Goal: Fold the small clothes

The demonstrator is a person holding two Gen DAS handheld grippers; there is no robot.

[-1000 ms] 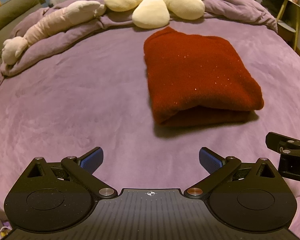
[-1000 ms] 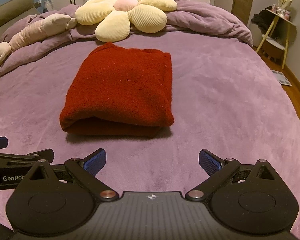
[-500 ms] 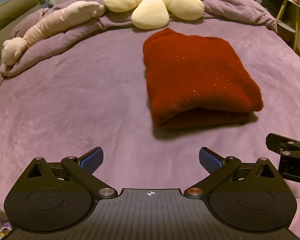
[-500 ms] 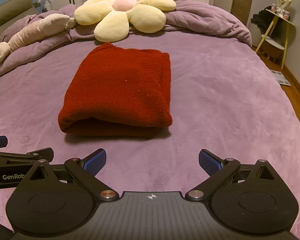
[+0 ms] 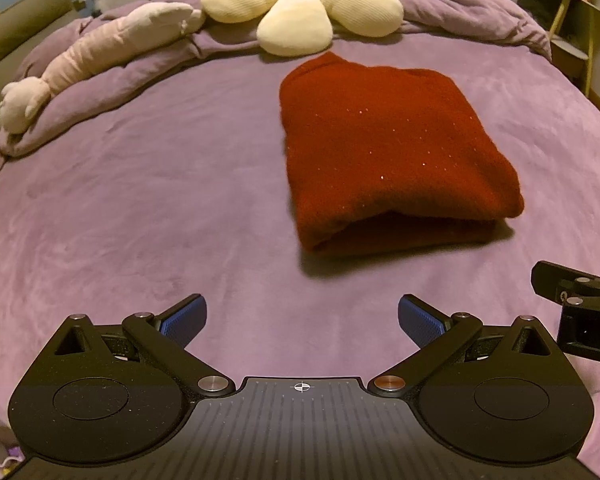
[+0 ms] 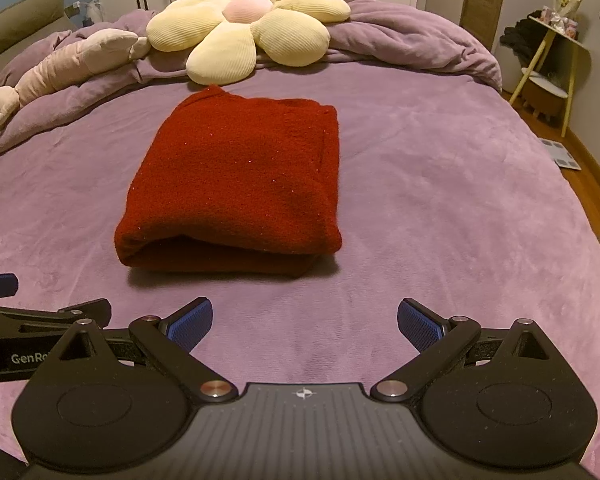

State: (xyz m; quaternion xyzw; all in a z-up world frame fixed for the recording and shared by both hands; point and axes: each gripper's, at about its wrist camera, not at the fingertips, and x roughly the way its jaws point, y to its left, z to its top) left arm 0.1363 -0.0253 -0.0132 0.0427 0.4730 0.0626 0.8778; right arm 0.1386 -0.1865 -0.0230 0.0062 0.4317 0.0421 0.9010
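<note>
A dark red knitted garment lies folded into a thick rectangle on the purple bed cover. It also shows in the right wrist view, its folded edge facing me. My left gripper is open and empty, held above the cover short of the garment and to its left. My right gripper is open and empty, short of the garment's near edge. Part of the right gripper shows at the right edge of the left wrist view. Part of the left gripper shows at the left edge of the right wrist view.
A cream flower-shaped cushion and a long pale plush toy lie on a bunched purple duvet at the head of the bed. A small side table stands on the wooden floor to the right.
Both grippers have drawn back slightly from the garment, which sits a little farther away in both views. The jaws stay open and the garment has not moved.
</note>
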